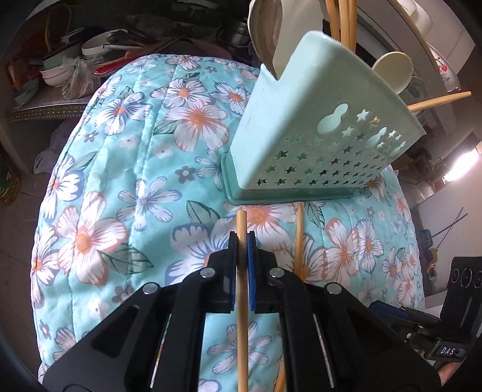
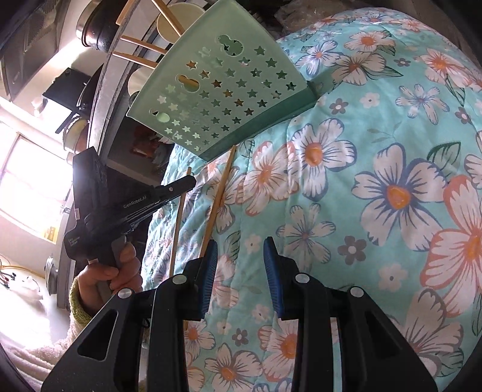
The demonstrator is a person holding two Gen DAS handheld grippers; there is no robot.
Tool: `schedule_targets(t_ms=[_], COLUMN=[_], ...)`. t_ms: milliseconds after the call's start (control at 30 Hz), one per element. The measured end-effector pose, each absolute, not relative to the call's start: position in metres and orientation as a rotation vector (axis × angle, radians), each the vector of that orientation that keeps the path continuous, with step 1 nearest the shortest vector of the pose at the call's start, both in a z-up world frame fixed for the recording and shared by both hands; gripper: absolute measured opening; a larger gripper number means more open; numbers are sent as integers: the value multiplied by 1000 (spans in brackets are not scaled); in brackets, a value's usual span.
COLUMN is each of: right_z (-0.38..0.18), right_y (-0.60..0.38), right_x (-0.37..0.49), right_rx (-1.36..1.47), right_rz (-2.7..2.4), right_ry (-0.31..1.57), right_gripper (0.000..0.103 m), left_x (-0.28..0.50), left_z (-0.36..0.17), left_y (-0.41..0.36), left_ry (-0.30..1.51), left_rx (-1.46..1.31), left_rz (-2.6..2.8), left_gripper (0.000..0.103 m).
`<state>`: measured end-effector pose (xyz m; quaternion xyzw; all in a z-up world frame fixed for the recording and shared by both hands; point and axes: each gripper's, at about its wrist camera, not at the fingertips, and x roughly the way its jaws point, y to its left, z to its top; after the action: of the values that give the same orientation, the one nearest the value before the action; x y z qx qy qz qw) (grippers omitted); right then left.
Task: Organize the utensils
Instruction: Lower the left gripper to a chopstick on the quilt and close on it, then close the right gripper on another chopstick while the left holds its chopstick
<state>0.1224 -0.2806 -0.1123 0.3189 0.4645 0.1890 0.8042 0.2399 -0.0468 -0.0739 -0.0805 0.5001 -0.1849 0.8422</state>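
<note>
A mint-green utensil holder with star cut-outs stands on the floral cloth; a metal ladle, a cream spoon and several chopsticks stick out of it. Two wooden chopsticks lie in front of its base. My left gripper is shut on the left chopstick; the other chopstick lies free beside it. In the right wrist view the holder is at upper centre and the left gripper clamps its chopstick. My right gripper hovers open over the cloth, just right of the free chopstick.
The quilted floral cloth covers a rounded surface that drops away on all sides. A cluttered shelf with bowls and pans lies behind it. A person's hand in a fleecy sleeve grips the left gripper's handle at the left.
</note>
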Motion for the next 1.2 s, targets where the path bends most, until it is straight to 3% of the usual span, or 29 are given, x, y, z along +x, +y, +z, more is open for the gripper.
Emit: schedule_targets(t_ms=[800,900,1000,1200], right_z=[-119,-119,-121,-120], right_y=[-208,-199,-192,-203], right_x=[227,232,234,225], right_rx=[536,494,450,496], right_rz=[298,276,244,252], right_ry=[1086,1077,1070,1058], right_gripper=[35,29,15,12], left_x=[198,197,197,195], left_z=[-57,-58,-57,-55], left_y=[-26,-26,-26,-27], left_ry=[895,892,891,885], left_rx=[-89,-90,-95,-95], left_rz=[-348,-351,-354,-357], left_gripper=[6,6,6,6])
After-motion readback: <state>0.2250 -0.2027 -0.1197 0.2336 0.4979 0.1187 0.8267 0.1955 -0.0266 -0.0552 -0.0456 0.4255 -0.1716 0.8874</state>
